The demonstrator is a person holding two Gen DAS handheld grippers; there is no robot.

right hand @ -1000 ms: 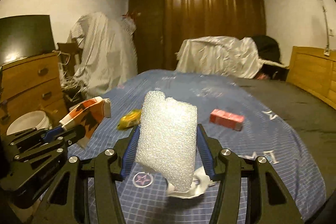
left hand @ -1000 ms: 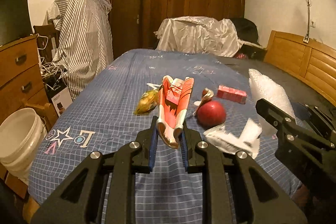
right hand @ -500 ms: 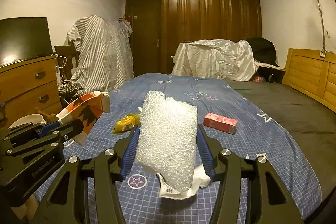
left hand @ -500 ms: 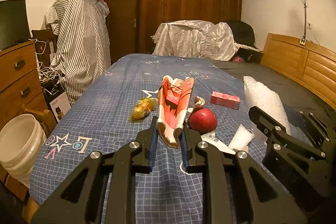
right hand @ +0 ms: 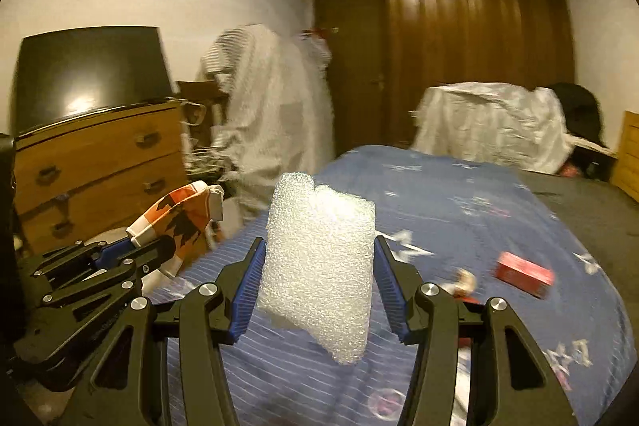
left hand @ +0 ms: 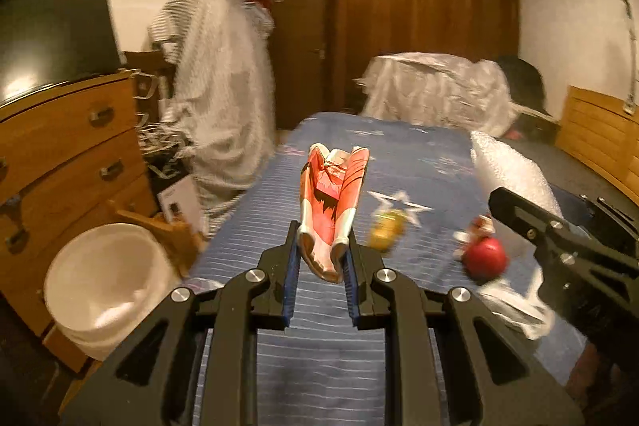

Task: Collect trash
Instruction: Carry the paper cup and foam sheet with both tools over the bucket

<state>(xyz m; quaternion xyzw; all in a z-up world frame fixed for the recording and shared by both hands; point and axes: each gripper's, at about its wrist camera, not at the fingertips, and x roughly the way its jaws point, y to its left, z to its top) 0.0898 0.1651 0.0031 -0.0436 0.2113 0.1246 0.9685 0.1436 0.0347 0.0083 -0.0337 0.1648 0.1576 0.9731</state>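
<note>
Two hand-held grippers, each carrying one piece of trash above a blue star-patterned bed (left hand: 419,162).

The left wrist view alone shows the white bucket (left hand: 104,278) on the floor beside the wooden dresser (left hand: 68,146), a yellow wrapper (left hand: 385,232) and a red ball (left hand: 485,260) on the bedcover; only the right wrist view shows a red box (right hand: 524,273) lying farther right on the bed. The left gripper (left hand: 321,258) has its jaws nearly together, clamped on the folded lower end of an orange-and-white wrapper (left hand: 333,194) that stands up clear of the bed. The right gripper (right hand: 319,282) has its jaws partly apart, pressed against both sides of a white foam block (right hand: 319,258), also lifted off the cover.
</note>
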